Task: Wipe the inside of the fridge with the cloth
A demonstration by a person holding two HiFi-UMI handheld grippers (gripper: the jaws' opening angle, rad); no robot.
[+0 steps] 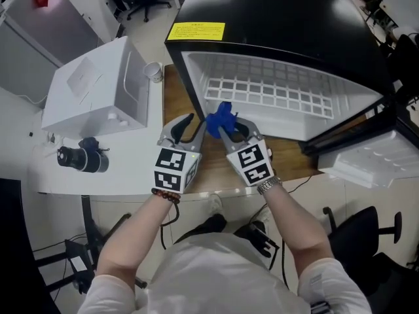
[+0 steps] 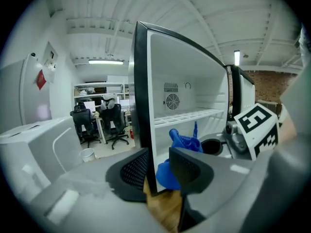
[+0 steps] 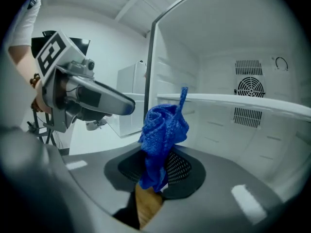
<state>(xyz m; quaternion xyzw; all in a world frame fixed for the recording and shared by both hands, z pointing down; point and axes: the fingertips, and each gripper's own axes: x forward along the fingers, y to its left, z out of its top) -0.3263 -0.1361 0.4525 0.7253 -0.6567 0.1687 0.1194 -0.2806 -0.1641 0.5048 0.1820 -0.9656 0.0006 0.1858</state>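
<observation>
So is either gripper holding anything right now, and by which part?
The right gripper holds the blue cloth, pinched by its lower end, the rest bunched above the jaws. The left gripper is open and empty.

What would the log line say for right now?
right gripper: shut on blue cloth | left gripper: open, empty | blue cloth: bunched, at mouth of fridge | fridge: door open
</observation>
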